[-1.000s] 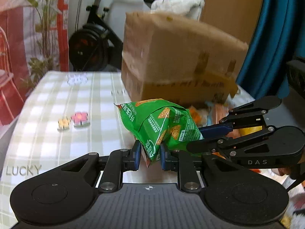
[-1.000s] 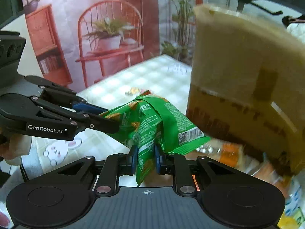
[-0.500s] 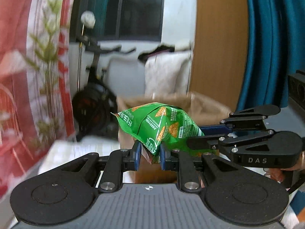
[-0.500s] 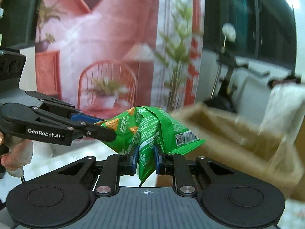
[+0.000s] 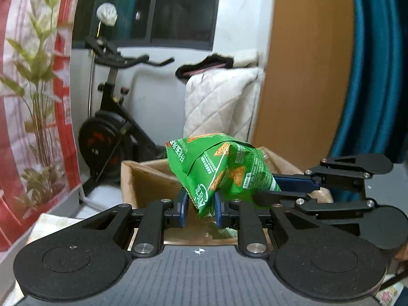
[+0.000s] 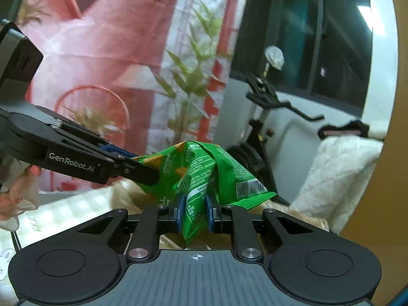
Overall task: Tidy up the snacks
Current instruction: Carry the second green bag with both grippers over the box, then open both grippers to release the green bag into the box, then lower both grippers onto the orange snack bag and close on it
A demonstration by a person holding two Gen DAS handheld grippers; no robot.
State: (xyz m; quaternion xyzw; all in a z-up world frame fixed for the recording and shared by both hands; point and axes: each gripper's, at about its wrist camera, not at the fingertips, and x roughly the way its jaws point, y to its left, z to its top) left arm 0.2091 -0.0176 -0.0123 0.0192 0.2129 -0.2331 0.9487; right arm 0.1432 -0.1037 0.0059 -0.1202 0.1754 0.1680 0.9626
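A green snack bag (image 5: pixel 219 168) with cracker pictures hangs in the air, pinched from two sides. My left gripper (image 5: pixel 201 210) is shut on its lower corner. My right gripper (image 5: pixel 265 191) comes in from the right and grips the bag's other end. In the right wrist view the bag (image 6: pixel 204 168) sits between the right gripper's (image 6: pixel 195 211) blue pads, and the left gripper (image 6: pixel 150 176) holds it from the left. An open brown cardboard box (image 5: pixel 148 178) lies just below and behind the bag; its inside is mostly hidden.
An exercise bike (image 5: pixel 112 127) and a white quilted blanket (image 5: pixel 219 102) stand behind the box. A wooden panel (image 5: pixel 306 76) and a blue curtain (image 5: pixel 369 76) are on the right. A red-and-white plant backdrop (image 6: pixel 102 51) hangs at left over a checked tablecloth (image 6: pixel 76 209).
Both grippers have risen together with the green bag, from beside the box's wall near the table to above the box's open top. Their grip looks the same.
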